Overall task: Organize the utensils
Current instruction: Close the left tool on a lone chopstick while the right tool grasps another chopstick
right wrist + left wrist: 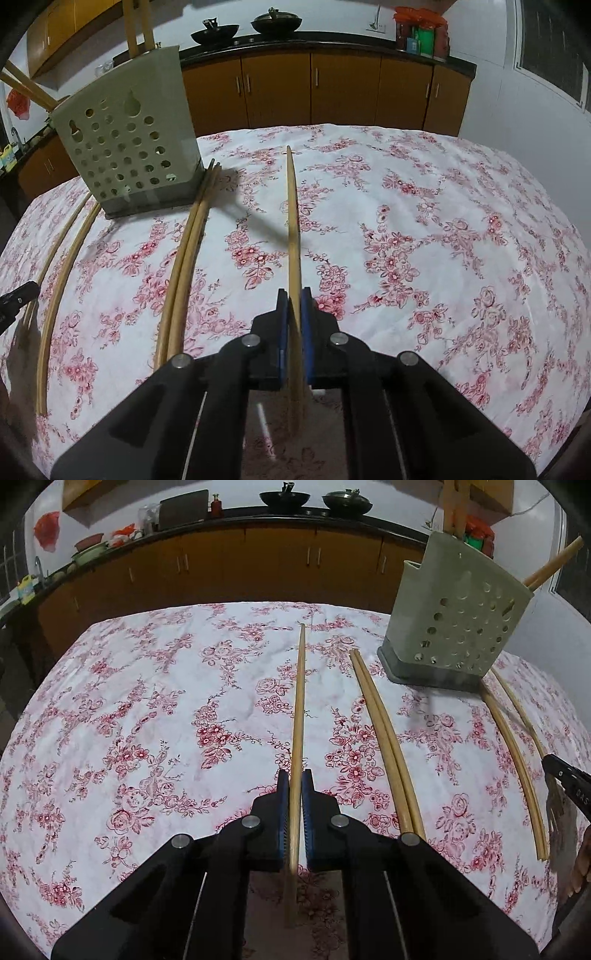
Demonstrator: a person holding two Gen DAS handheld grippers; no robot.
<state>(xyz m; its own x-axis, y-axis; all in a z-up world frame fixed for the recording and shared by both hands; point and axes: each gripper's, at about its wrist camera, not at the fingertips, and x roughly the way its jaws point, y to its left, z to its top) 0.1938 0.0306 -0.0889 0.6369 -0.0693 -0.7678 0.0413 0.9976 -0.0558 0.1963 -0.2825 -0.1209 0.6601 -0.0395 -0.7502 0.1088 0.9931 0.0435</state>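
Left gripper (pixel 294 794): jaws clamped on a single chopstick (pixel 298 716), smooth pale wood, slim round taper, long axis pointing straight away across the desk (pixel 147 701). Right gripper (pixel 294 314): jaws clamped on another chopstick (pixel 293 221), same orientation. Loose pair of chopsticks (pixel 384 738) lies just beside, parallel. Perforated grey-green plastic holder (pixel 454 627) stands upright at far side, sticks inside. Cloth: floral, wrinkled.

Both wrist views low and close over the bench with white, pink-flowered cloth (pixel 155 709) (pixel 424 229), facing the orange-brown cabinet row (pixel 258 565) (pixel 332 88). Shared: perforated grey-green plastic utensil holder (pixel 454 620) (pixel 125 144), at right from left wrist, at left from right wrist.
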